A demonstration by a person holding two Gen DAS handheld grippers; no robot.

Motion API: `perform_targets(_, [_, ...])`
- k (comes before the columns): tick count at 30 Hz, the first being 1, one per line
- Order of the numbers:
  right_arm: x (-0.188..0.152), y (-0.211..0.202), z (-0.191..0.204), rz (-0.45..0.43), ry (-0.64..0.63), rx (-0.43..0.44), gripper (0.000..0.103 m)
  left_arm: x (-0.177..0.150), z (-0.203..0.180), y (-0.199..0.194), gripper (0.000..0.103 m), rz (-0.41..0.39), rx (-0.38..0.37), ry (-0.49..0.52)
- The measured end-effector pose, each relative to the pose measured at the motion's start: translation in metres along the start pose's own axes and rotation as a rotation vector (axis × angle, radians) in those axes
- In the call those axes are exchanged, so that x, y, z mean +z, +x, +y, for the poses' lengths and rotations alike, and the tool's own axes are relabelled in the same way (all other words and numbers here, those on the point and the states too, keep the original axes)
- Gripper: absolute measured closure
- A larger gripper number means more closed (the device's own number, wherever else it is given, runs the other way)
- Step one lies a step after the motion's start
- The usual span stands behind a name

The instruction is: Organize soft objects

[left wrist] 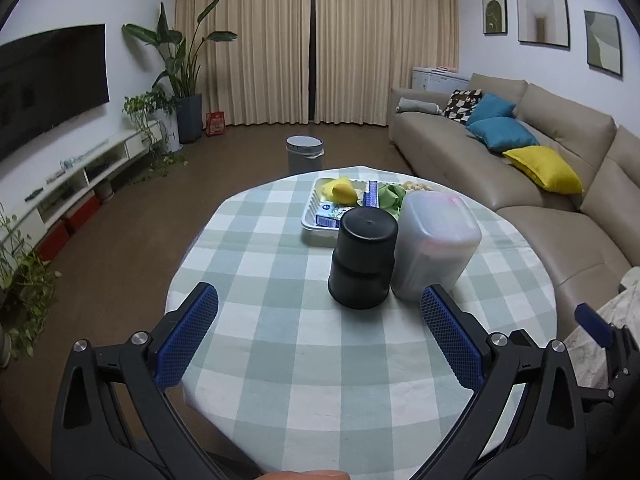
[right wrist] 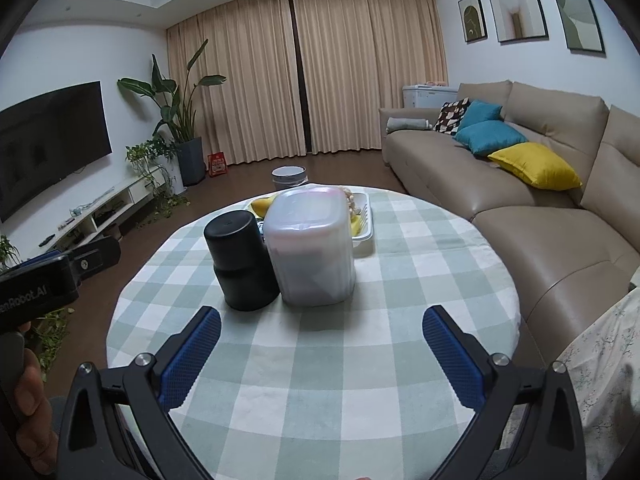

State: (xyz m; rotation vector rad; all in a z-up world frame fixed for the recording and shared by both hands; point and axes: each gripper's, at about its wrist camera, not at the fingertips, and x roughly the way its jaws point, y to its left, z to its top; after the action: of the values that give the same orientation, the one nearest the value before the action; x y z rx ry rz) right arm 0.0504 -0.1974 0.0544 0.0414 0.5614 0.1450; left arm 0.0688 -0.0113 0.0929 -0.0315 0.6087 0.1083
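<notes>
A white tray (left wrist: 311,216) at the far side of the round checked table (left wrist: 320,360) holds a yellow soft piece (left wrist: 342,191), a green soft piece (left wrist: 394,196), a beige piece (left wrist: 418,186) and a blue-and-white packet (left wrist: 332,216). In front of it stand a black upside-down cup stack (left wrist: 363,256) and a translucent lidded container (left wrist: 434,244). My left gripper (left wrist: 320,312) is open and empty, just short of them. In the right wrist view the cup stack (right wrist: 240,260) and container (right wrist: 310,244) hide most of the tray (right wrist: 364,232). My right gripper (right wrist: 322,332) is open and empty.
A beige sofa (left wrist: 560,200) with blue and yellow cushions runs along the right. A grey bin (left wrist: 304,154) stands on the floor beyond the table. A TV, a low cabinet and plants line the left wall. The left gripper's body (right wrist: 48,276) shows at the right view's left edge.
</notes>
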Motion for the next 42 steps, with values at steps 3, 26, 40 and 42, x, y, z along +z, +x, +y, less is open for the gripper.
perform_targets(3, [0.0, 0.0, 0.001, -0.002, -0.004, -0.029, 0.0, 0.0, -0.002, 0.001, 0.0, 0.012, -0.018, -0.006])
perform_targets(26, [-0.001, 0.003, -0.001, 0.018, 0.016, -0.045, 0.0, -0.004, -0.011, 0.007, 0.0, 0.035, -0.048, -0.004])
perform_targets(40, [0.0, 0.004, 0.001, 0.017, 0.008, -0.043, 0.0, -0.011, -0.012, 0.014, 0.0, 0.048, -0.061, 0.005])
perform_targets(42, [0.001, 0.006, 0.003, 0.018, -0.001, -0.038, 0.0, -0.012, -0.012, 0.014, 0.0, 0.05, -0.057, 0.003])
